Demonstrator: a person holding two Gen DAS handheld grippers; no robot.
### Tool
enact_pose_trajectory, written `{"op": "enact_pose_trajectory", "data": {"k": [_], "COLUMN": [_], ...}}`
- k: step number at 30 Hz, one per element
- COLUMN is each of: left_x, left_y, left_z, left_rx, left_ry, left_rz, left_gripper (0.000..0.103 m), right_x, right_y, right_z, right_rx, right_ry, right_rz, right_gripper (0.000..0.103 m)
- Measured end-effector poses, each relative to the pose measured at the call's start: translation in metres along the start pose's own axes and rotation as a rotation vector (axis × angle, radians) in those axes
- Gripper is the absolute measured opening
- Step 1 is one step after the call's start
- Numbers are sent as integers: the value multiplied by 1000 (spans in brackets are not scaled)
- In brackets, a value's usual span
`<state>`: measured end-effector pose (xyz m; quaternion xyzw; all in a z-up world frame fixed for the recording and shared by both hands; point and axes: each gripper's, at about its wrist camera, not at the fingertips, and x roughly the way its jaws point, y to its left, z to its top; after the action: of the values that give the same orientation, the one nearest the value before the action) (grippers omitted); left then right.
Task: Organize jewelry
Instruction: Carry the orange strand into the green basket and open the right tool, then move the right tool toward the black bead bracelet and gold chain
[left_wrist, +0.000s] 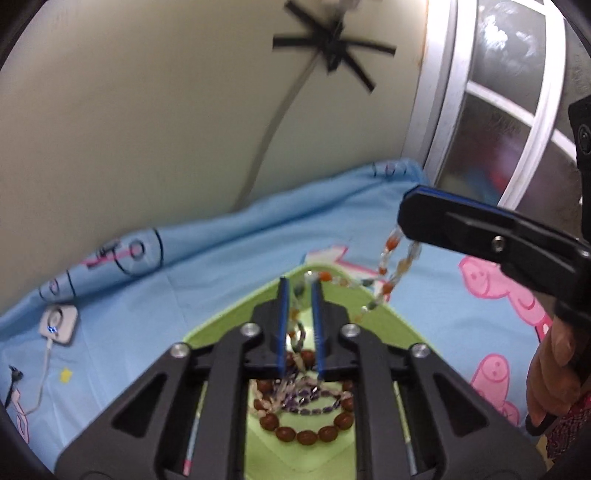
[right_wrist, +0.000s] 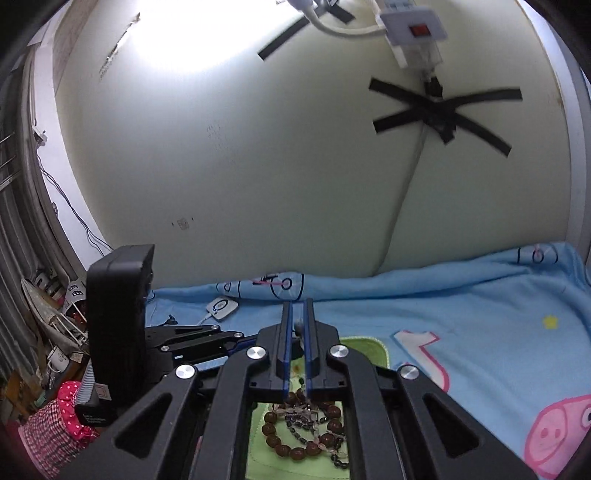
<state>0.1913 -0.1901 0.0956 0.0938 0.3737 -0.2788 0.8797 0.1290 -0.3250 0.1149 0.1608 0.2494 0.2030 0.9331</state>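
Note:
A green tray (left_wrist: 225, 321) lies on a blue cartoon sheet and holds a brown bead bracelet (left_wrist: 306, 435) and a purple bead strand (left_wrist: 310, 400). A multicolour bead necklace (left_wrist: 388, 273) hangs in a loop from my right gripper (left_wrist: 404, 230), which is shut on its top end above the tray's far right corner. The strand runs down between my left gripper's (left_wrist: 300, 291) fingers, which stand slightly apart around it. In the right wrist view my right gripper (right_wrist: 298, 314) is shut on a bead, above the tray (right_wrist: 369, 347) and brown bracelet (right_wrist: 295, 448).
A white charger (left_wrist: 59, 321) with a cable lies on the sheet at the left. A cream wall with black tape (left_wrist: 332, 48) rises behind. A window frame (left_wrist: 517, 122) stands at the right. The left gripper's body (right_wrist: 118, 325) is at the left of the right wrist view.

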Motion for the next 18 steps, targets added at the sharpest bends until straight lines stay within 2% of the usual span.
{"op": "enact_pose_trajectory", "data": {"k": [1, 4, 7, 11, 14, 18], "left_x": [2, -3, -19, -61, -104, -149], "left_y": [2, 7, 12, 22, 35, 62], "left_z": [-2, -5, -5, -12, -34, -73], "left_rx": [0, -4, -16, -36, -35, -64], "left_ry": [4, 0, -29, -92, -147, -174], "left_rz": [6, 8, 8, 0, 17, 66], "left_gripper": [12, 12, 12, 12, 12, 12], "right_x": [3, 0, -7, -19, -29, -30], "right_y": [-2, 0, 6, 22, 40, 63], "right_z": [-1, -1, 3, 4, -3, -21], "right_rx": [10, 15, 10, -8, -32, -56], "right_ry": [11, -9, -37, -51, -50, -13], "right_rz": [8, 9, 22, 53, 83, 137], "right_gripper": [0, 22, 23, 23, 23, 23]}}
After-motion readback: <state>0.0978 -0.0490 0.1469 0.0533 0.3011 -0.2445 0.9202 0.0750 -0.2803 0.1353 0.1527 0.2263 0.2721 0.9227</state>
